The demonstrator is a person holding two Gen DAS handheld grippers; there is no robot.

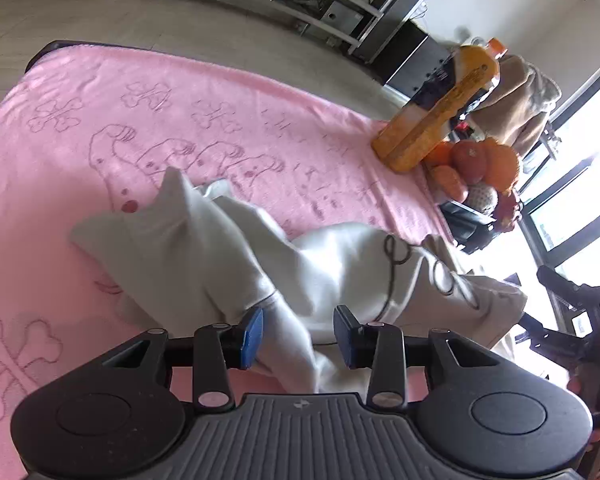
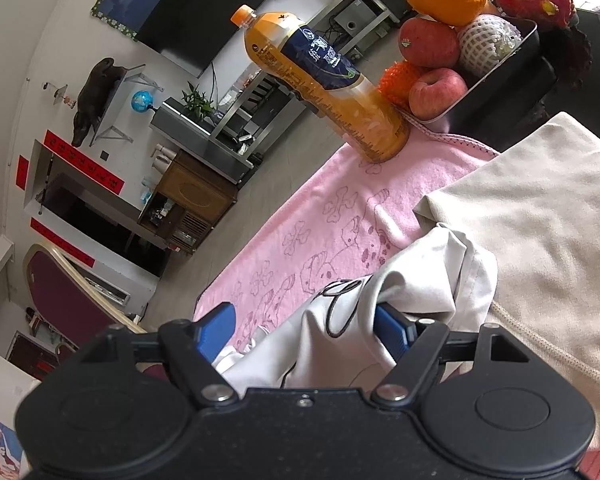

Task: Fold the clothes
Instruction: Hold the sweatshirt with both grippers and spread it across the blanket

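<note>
Left claw (image 1: 298,334): jaws apart, a fold of the shirt (image 1: 228,264) lying between them, neither pad pressing it.
Right claw (image 2: 306,330): spread wide, shirt cloth bunched over its right finger (image 2: 388,330), not pinched.
Shirt: crumpled, white, on the pink blanket (image 1: 180,120).
Bottle (image 1: 436,116): stands at the blanket's edge, beside the fruit tray (image 2: 496,80).

Two black handheld grippers: the left gripper (image 1: 298,336) and right gripper (image 2: 306,332) each carry blue finger pads, silver pivot screws and a ribbed grey-black body.
</note>
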